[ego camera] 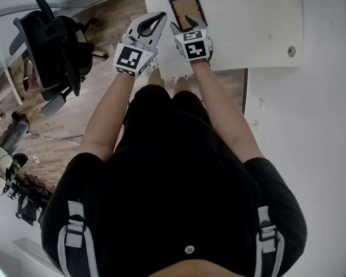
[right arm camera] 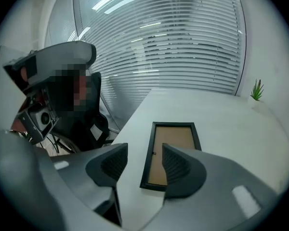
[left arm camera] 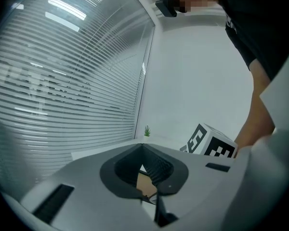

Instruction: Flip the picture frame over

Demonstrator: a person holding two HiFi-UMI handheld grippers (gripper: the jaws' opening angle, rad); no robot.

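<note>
A black picture frame (ego camera: 187, 9) lies flat on the white table (ego camera: 248, 22), with its brown backing board facing up. My right gripper (ego camera: 183, 23) hangs just above the frame's near end. In the right gripper view the frame (right arm camera: 173, 150) has its left rail between the jaws of my right gripper (right arm camera: 144, 147), which stand open and clear of it. My left gripper (ego camera: 160, 17) hovers left of the frame near the table's corner, its tips meeting on nothing. In the left gripper view a sliver of the frame (left arm camera: 145, 183) shows behind the shut left gripper (left arm camera: 143, 147).
A black office chair (ego camera: 52, 51) stands on the wood floor left of the table. A round cable grommet (ego camera: 291, 51) is set in the tabletop at the right. A small green plant (right arm camera: 256, 89) sits at the far edge before the blinds.
</note>
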